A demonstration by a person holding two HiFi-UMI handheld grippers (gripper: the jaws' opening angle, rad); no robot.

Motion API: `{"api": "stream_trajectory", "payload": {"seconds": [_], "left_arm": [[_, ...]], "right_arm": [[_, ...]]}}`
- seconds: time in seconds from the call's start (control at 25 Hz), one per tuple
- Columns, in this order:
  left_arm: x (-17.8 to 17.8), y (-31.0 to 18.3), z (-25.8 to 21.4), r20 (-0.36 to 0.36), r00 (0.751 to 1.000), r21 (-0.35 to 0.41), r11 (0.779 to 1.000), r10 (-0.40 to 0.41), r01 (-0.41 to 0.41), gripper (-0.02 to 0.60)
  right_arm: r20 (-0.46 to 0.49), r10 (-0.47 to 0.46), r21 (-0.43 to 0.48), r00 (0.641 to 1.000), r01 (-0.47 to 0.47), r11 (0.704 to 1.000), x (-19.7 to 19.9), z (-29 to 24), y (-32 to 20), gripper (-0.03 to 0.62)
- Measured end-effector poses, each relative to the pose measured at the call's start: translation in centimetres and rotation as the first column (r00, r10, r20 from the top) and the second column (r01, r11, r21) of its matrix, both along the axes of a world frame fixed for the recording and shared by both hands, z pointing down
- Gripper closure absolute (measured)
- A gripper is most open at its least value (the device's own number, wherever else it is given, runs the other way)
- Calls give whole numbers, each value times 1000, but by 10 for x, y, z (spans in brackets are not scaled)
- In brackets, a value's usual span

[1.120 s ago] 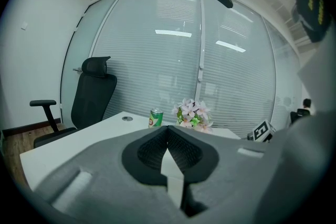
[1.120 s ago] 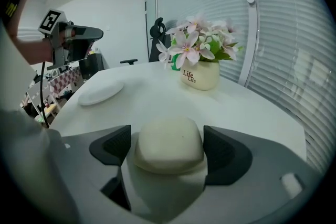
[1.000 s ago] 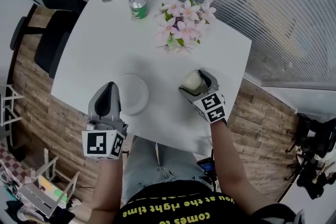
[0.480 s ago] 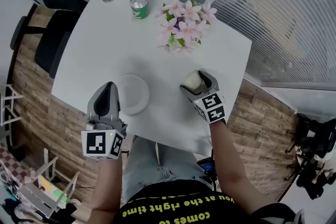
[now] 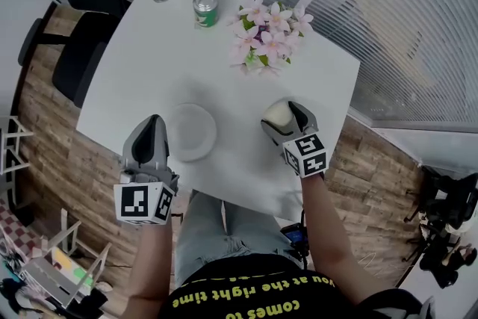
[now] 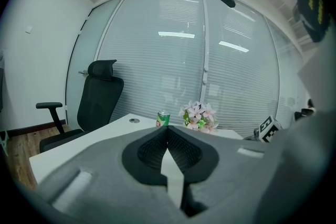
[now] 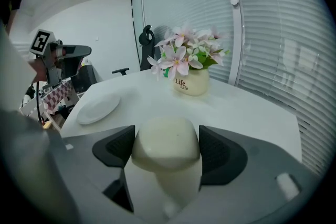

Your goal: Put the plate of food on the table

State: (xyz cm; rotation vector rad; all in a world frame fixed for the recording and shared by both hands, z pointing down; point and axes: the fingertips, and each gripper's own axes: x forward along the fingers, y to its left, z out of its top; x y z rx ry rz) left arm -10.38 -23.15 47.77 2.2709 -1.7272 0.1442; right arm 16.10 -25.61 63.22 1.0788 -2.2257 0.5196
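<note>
A white plate (image 5: 190, 131) lies bare on the white table (image 5: 149, 48), near the front edge; it shows in the right gripper view as the plate (image 7: 98, 108) at the left. My right gripper (image 5: 282, 114) hovers to the plate's right, shut on a cream-coloured bun (image 5: 276, 114). In the right gripper view the bun (image 7: 167, 141) fills the gap between both pads of the right gripper (image 7: 166, 134), whose jaws have just been closing on it. My left gripper (image 5: 153, 123) sits by the plate's left edge, shut and empty, its left gripper (image 6: 168, 129) tips meeting.
A vase of pink flowers (image 5: 269, 30) stands at the table's far side, and a green can (image 5: 205, 9) stands to its left. A black office chair (image 5: 71, 63) is off the table's left edge. Glass walls with blinds lie beyond.
The right jaws have drawn in slightly round the bun. The head view has shifted a little; both hands stay about where they were.
</note>
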Motion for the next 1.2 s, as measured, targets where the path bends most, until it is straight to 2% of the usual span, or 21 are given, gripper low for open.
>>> {"api": "stream_trajectory", "payload": {"seconds": [0.32,0.68,0.92,1.2], "left_arm": [[-5,1,-18,-25,1000,29,1000,0,1,581],[-16,4,-38,-8,1000,60,998,-3,4,581],[-17,12,-45,-37,999,55,999,6,-4,581],[-13,23,-62,-38,999,85,996,25,-22,581]], "right_arm": [[37,-10,39,999,9,999,-7,-34,-6,206],[111,1,108,994,-14,994,-15,-91,-8,206],[121,-6,173,993,-15,985,-21,-129,-4,206],[132,-22,208,991,-6,978,-30,-158,8,206]]}}
